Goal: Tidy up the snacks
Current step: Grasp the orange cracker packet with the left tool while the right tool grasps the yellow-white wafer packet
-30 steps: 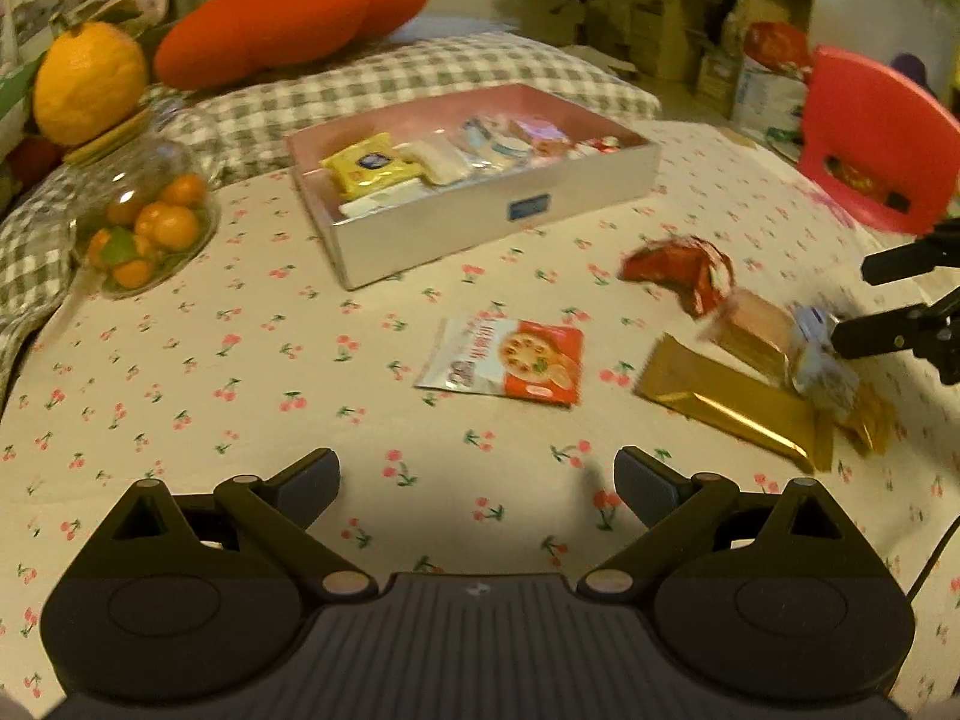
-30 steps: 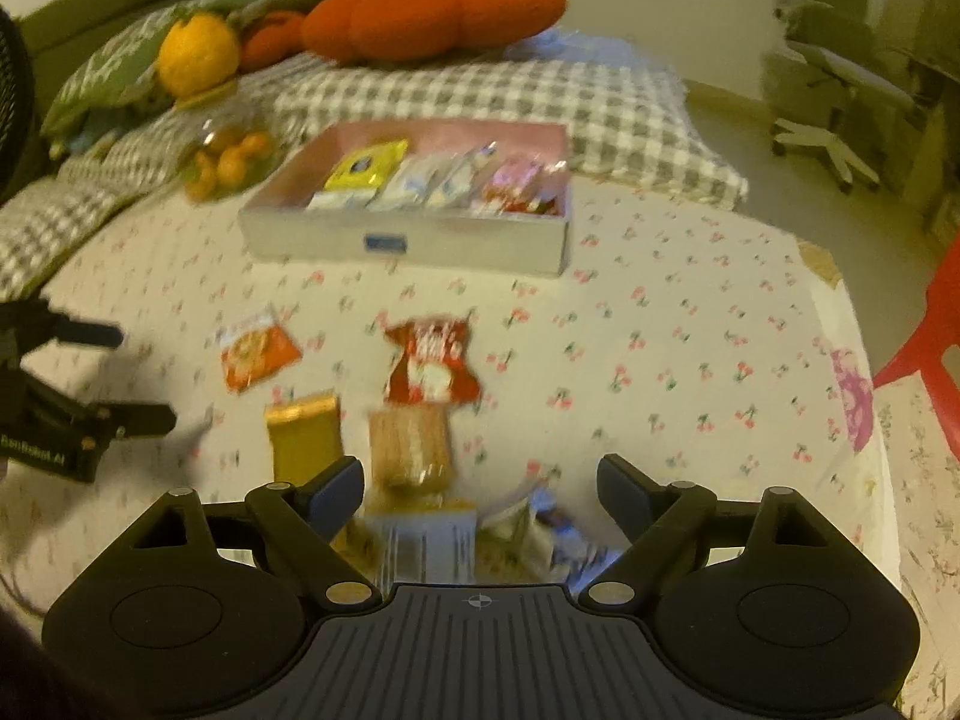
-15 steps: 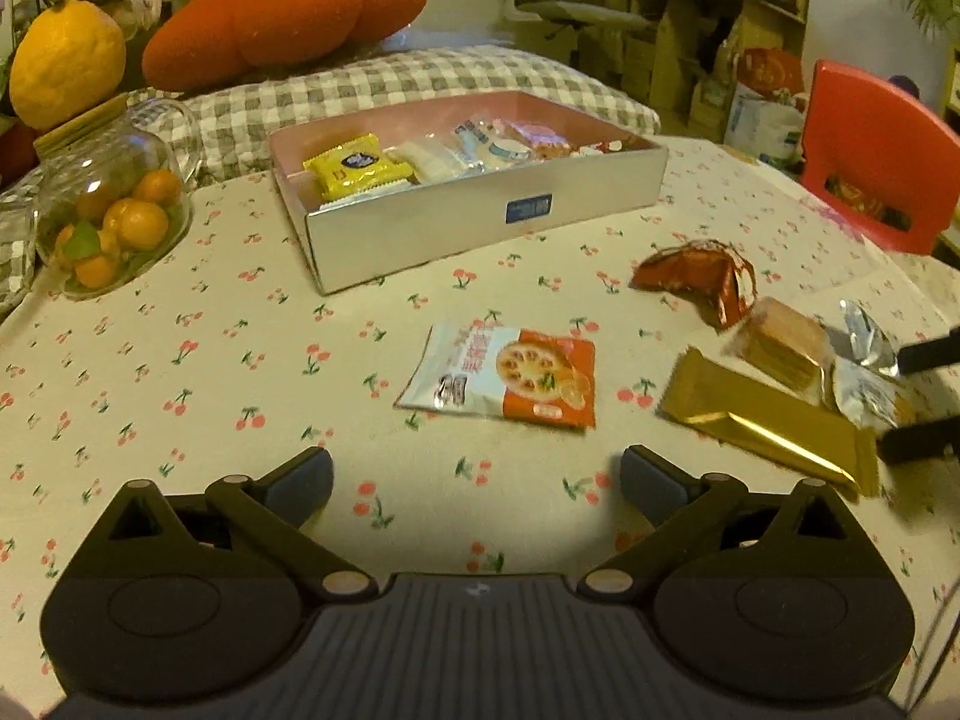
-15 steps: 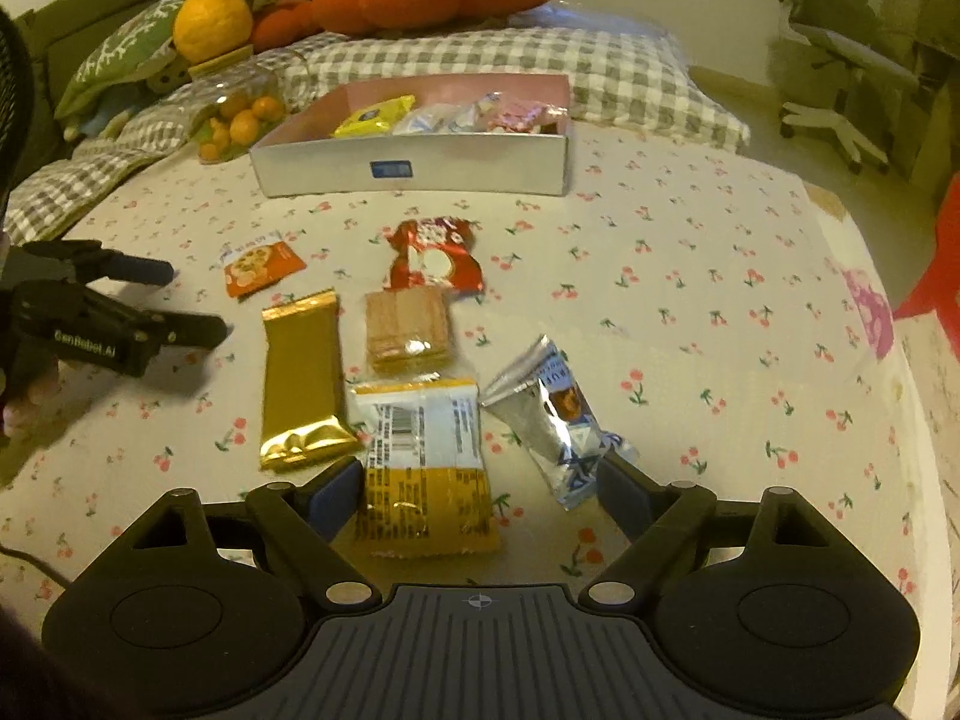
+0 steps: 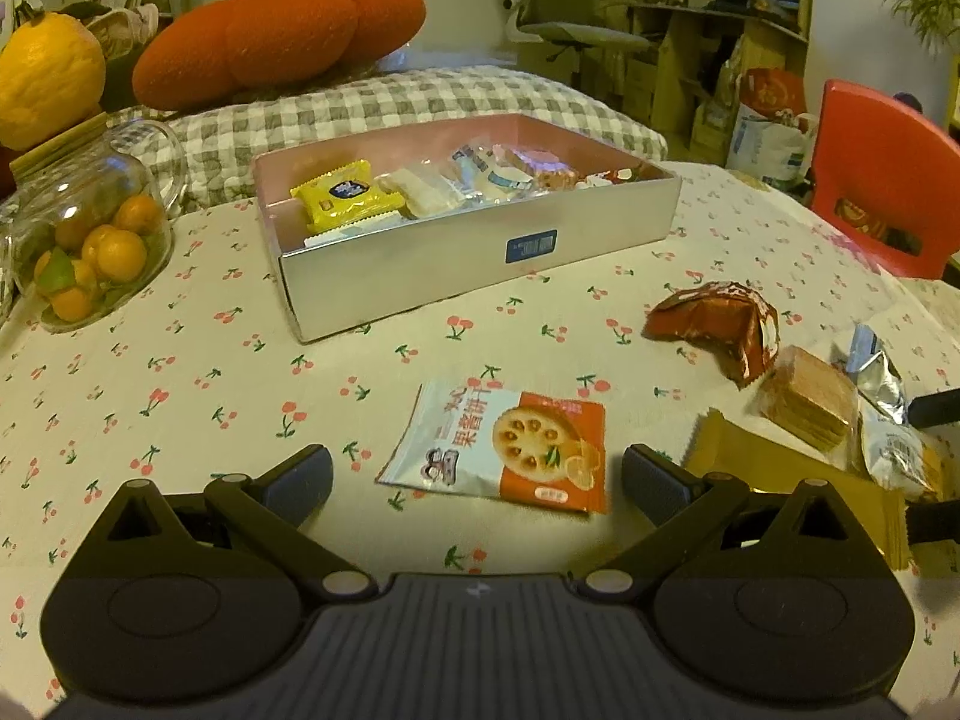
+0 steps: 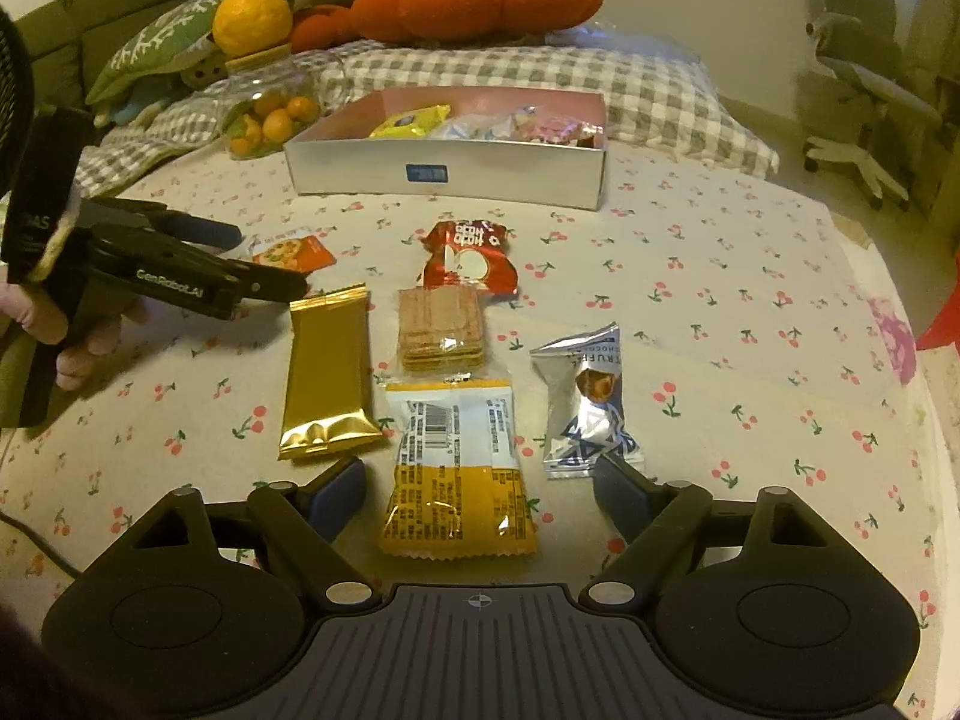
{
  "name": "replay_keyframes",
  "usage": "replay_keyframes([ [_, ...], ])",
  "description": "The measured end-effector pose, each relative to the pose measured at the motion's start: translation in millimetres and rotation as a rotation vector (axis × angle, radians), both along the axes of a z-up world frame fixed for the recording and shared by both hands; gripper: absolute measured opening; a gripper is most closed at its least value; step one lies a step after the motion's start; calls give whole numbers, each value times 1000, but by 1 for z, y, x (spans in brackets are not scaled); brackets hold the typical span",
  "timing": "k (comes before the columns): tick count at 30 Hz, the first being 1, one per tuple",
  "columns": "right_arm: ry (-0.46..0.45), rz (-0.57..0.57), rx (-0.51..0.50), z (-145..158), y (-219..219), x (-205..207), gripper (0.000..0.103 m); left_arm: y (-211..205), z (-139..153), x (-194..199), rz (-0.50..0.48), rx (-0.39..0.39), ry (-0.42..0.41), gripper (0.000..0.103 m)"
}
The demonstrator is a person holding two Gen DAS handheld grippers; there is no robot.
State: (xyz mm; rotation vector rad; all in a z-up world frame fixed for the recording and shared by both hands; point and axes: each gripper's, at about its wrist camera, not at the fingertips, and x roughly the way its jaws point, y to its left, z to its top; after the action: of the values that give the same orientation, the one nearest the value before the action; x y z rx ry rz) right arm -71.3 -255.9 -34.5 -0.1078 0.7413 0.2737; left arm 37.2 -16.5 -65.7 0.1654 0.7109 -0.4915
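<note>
Right wrist view: your right gripper [image 6: 480, 495] has its jaws apart, just been closing in, either side of the yellow packet [image 6: 457, 474] — pads not touching it. Your left gripper [image 5: 477, 477] gapes wide over the orange packet [image 5: 501, 447]. Both packets lie on the cloth [image 6: 720, 276], well short of the box [image 6: 447, 171].

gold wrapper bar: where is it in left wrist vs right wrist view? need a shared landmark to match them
Left wrist: gold wrapper bar lies low on the right, partly behind the near finger, beside the wafer pack.
Right wrist: gold wrapper bar lies left of centre, lengthwise, left of the wafer pack.
Shared landmark: the silver snack box, with its blue label.
</note>
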Motion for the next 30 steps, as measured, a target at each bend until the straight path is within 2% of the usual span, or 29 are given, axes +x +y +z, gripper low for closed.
replay_keyframes([
  [5,2,29,0,3,5,1,64,-1,2,0,-13,-7,-12,88],
  [9,6,40,3,4,7,2,57,-3,5,-2,-29,-7,-13,75],
  [12,9,49,5,6,8,2,42,-6,7,-2,-34,-4,-8,65],
  [16,18,49,7,7,8,3,40,-9,9,-4,-39,10,-6,61],
  [18,22,48,10,7,7,2,40,-9,10,-4,-37,8,-1,56],
  [30,5,29,23,17,5,3,39,-9,19,-4,-18,-9,14,50],
])
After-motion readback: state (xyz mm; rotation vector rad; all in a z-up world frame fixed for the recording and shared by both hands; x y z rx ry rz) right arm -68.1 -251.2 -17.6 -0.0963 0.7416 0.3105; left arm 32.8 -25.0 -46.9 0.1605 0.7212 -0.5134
